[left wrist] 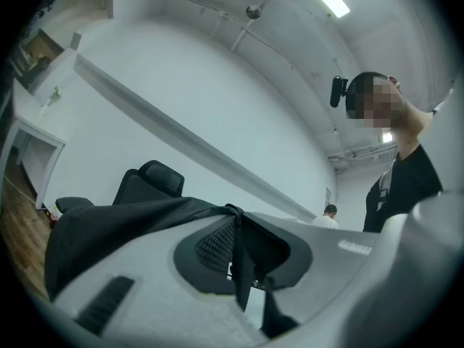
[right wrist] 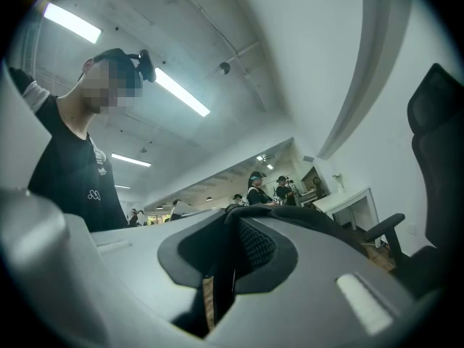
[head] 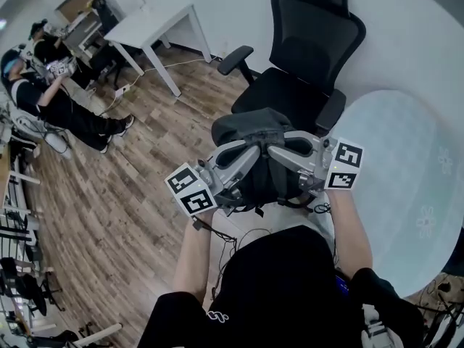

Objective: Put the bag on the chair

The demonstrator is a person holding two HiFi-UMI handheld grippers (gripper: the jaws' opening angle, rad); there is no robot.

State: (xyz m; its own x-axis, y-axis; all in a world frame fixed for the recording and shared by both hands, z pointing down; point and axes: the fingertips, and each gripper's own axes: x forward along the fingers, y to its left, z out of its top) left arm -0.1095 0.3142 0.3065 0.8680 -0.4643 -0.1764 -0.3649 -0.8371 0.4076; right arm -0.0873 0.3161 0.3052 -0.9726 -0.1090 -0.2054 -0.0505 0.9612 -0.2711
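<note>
I hold a black bag (head: pixel 255 167) up between both grippers, just in front of a black office chair (head: pixel 293 85). My left gripper (head: pixel 246 151) is shut on a strap of the bag (left wrist: pixel 238 267) at its top left. From the other side, my right gripper (head: pixel 277 149) is shut on another black strap (right wrist: pixel 221 270). The bag's dark fabric (left wrist: pixel 109 227) drapes over the left jaw. It hangs level with the chair's seat edge and hides the seat's front. The chair's backrest (left wrist: pixel 148 183) and its armrest (right wrist: pixel 380 227) show beyond the jaws.
A white table (head: pixel 156 20) stands at the far left by the wall, with a cable (head: pixel 181 64) on the wood floor. People sit at the left (head: pixel 54 100). A pale round surface (head: pixel 409 187) lies right of the chair.
</note>
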